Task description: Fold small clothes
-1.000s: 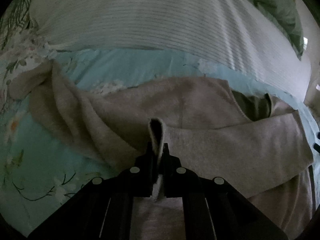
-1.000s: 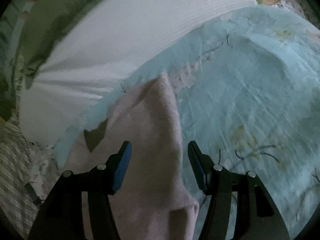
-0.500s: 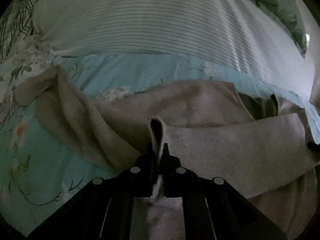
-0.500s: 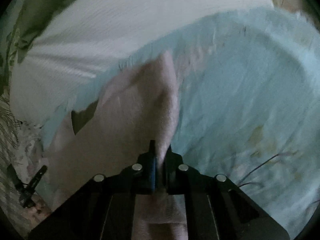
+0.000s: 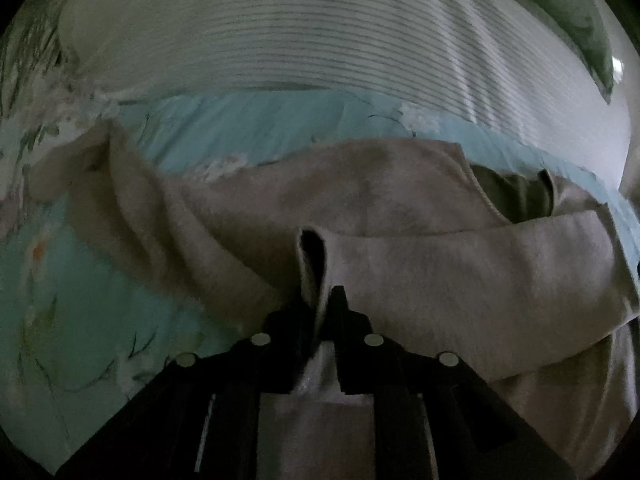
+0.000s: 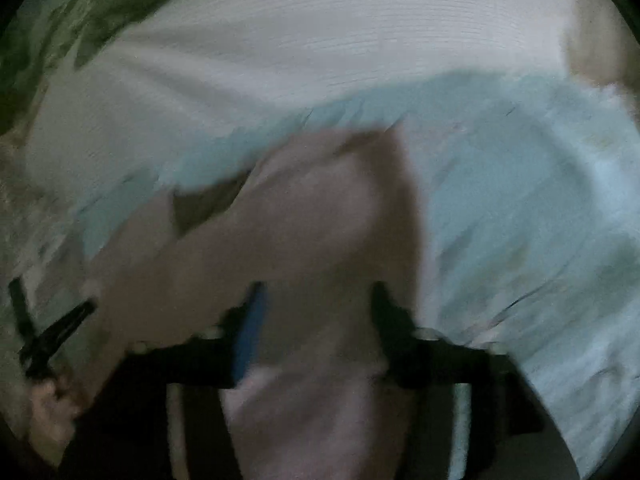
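Note:
A small beige knit sweater (image 5: 380, 188) lies on a light blue floral bedsheet (image 5: 248, 128). One sleeve (image 5: 472, 276) is folded across its body; the other sleeve (image 5: 132, 184) stretches out to the left. My left gripper (image 5: 318, 304) is shut on a pinched fold of the sweater's hem (image 5: 312, 256). In the blurred right wrist view, my right gripper (image 6: 316, 300) is open, its jaws spread over the sweater (image 6: 304, 232) without holding it. The dark neck opening (image 6: 204, 204) shows at the left.
A white striped pillow (image 5: 320, 32) lies behind the sweater, also in the right wrist view (image 6: 320, 40). Green bedding (image 5: 568, 8) sits at the far right. The other gripper (image 6: 48, 336) and a hand show at the lower left of the right wrist view.
My right gripper closed on the sweater half a second ago and has now opened and let go. My left gripper stays shut on the hem and has shifted slightly.

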